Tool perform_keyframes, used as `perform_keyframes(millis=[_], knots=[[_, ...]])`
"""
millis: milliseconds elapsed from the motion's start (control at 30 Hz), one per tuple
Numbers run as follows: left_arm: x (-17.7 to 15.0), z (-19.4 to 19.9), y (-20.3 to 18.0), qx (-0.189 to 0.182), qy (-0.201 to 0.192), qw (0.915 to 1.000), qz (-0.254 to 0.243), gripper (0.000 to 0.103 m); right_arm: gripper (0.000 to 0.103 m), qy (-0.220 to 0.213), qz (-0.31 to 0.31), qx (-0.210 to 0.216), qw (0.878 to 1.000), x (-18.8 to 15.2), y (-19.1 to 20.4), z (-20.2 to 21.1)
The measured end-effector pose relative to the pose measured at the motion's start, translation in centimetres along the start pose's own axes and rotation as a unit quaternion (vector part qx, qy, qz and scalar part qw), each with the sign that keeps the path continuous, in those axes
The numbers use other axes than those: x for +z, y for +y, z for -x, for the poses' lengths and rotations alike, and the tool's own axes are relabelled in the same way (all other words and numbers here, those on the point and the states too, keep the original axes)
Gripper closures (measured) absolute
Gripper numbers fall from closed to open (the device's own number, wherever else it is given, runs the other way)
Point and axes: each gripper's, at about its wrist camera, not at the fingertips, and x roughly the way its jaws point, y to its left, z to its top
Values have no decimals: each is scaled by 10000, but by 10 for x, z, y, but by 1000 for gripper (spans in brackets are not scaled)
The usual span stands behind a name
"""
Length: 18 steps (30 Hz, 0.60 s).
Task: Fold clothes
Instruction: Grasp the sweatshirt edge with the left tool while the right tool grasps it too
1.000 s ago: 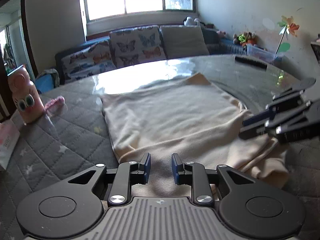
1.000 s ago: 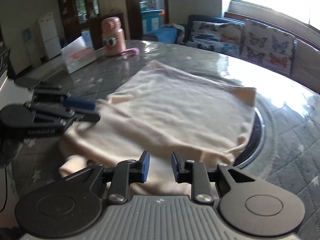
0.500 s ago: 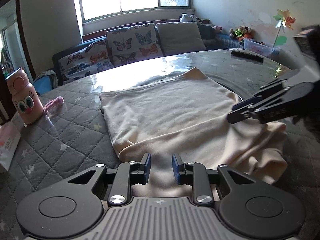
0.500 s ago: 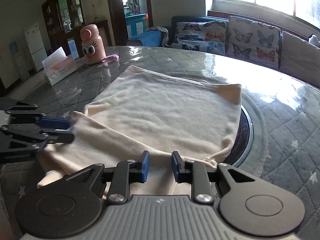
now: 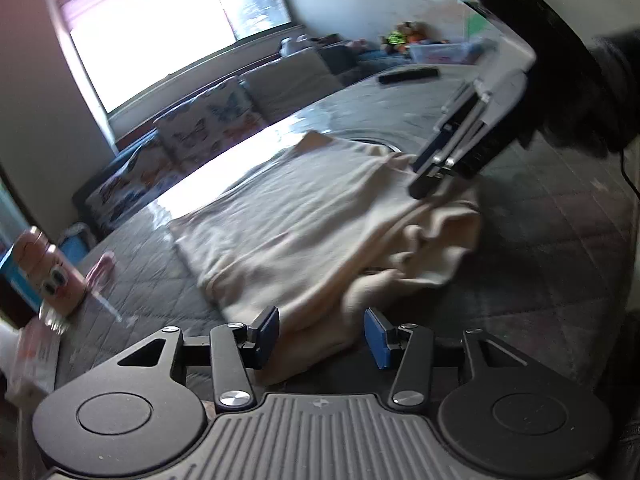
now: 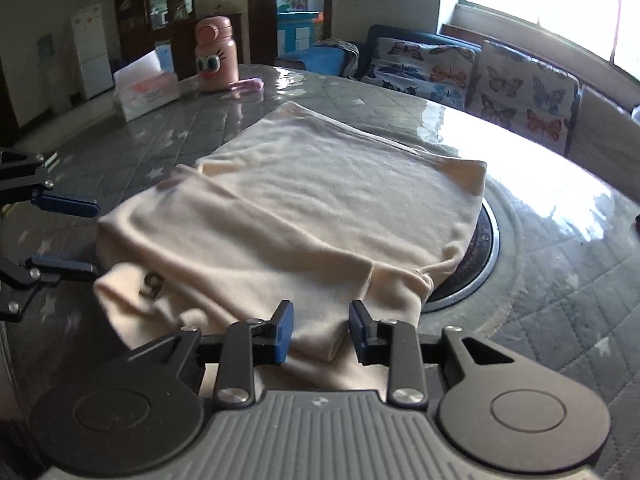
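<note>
quilted table (image 6: pixel 560 320), one cream garment (image 6: pixel 320 208), one pink bottle (image 6: pixel 214 54), two opening tongs

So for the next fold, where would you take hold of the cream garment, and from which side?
Probably the cream garment is best pinched at its bunched near edge, coming in low from the near side. That hem is rumpled and raised off the quilted table cover; the rest lies flat, offering little to pinch.
</note>
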Motion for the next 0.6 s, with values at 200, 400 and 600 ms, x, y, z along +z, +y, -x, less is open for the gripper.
perform_keyframes(millis=[200,400,600], knots=[[6,-14,-18,-64,-209,9993,-289,52,73,45,239,-12,9997,-6,8,6],[12,-22,-14,-172,-321,9993,-124,85,72,-29,276,74,9996,-6,6,23],[27,-27,12,-163,-337,9983,446,93,61,2,704,219,9973,-14,11,44]])
